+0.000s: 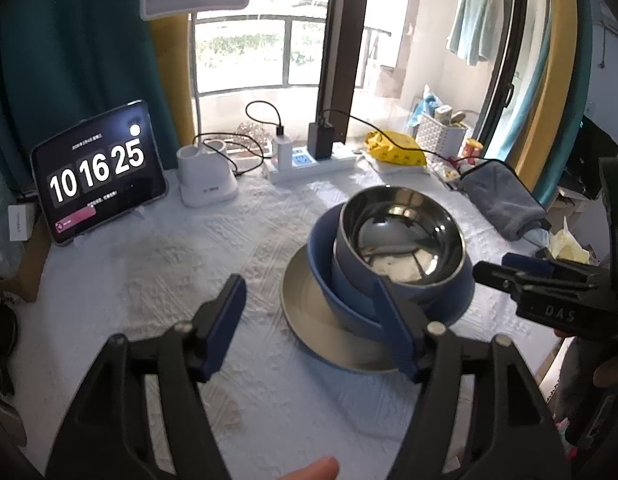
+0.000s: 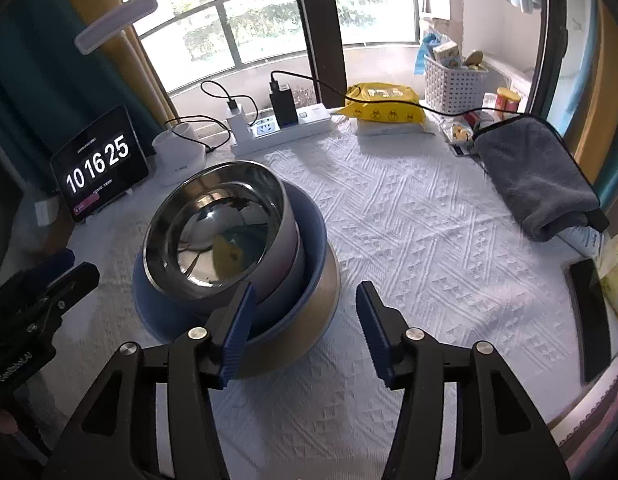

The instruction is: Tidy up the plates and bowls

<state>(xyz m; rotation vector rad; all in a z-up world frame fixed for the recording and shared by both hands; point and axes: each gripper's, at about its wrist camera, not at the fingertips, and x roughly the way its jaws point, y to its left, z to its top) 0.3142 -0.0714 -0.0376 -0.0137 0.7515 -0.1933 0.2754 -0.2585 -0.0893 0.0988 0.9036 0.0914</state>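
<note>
The left gripper [image 1: 313,320] stands open, nothing between its blue pads; its right finger [image 1: 397,320] overlaps the near side of the stack in the picture, and whether it touches cannot be told. The right gripper [image 2: 305,328] is open too and holds nothing; its left finger [image 2: 237,332] sits in front of the stack's near edge, the other over bare cloth. Each gripper shows at the edge of the other's view, on either side of the stack.

The stack sits on a white textured tablecloth [image 2: 409,240]: a steel bowl [image 1: 401,236] nested, slightly tilted, in a blue bowl [image 1: 329,264], which rests on a plate [image 1: 305,300]. The steel bowl is empty and mirrors the room.

At the table's far edge stand a tablet [image 1: 97,172] showing a clock, a white lamp base [image 1: 205,176] with its head above, and a power strip [image 1: 309,164] with chargers and black cables plugged in. To the right lie a yellow packet [image 2: 381,108] and a grey towel [image 2: 537,176]; a dark phone [image 2: 589,316] lies near the right edge. Behind the table a white basket [image 2: 453,84] holds small packages. Windows, teal and yellow curtains and hanging laundry fill the background.
</note>
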